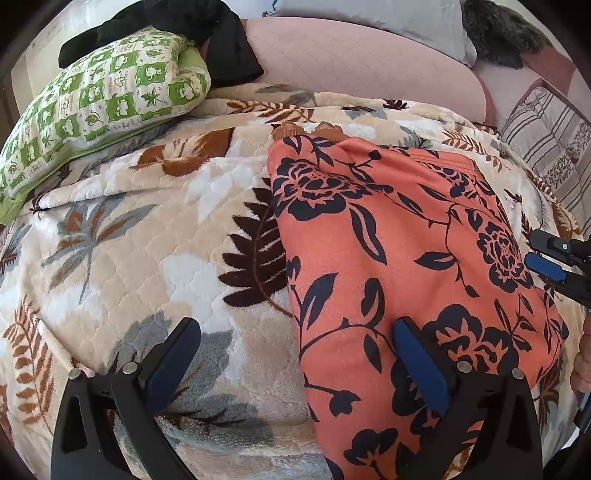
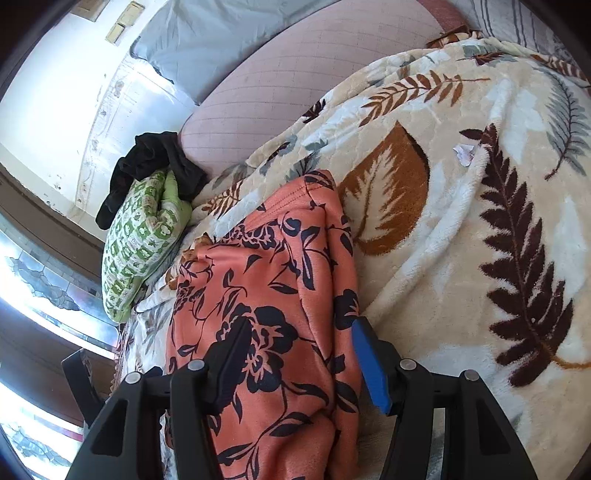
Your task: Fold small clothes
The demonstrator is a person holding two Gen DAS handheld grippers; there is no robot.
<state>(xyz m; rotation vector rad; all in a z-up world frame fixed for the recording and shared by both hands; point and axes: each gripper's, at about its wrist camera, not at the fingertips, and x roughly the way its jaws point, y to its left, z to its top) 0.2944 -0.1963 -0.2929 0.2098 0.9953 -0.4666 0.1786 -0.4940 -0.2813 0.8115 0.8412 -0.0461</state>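
An orange garment (image 1: 388, 229) printed with dark navy flowers lies folded lengthwise on a leaf-patterned fleece blanket (image 1: 129, 229). My left gripper (image 1: 295, 328) is open wide just above it. Its right finger is over the cloth and its left finger over the blanket, so the garment's left edge runs between them. In the right wrist view the same garment (image 2: 266, 266) stretches away from my right gripper (image 2: 301, 325), whose jaws stand apart over the cloth's near right edge without pinching it. The right gripper (image 1: 554, 266) also shows at the garment's right side.
A green-and-white patterned pillow (image 1: 99, 96) with black clothing (image 1: 221, 44) draped on it lies at the far left. A pink quilted cushion (image 1: 362, 59) and a grey pillow (image 1: 388, 14) sit behind. Striped bedding (image 1: 546, 140) is at the right, and a hand (image 1: 583, 354) shows at the edge.
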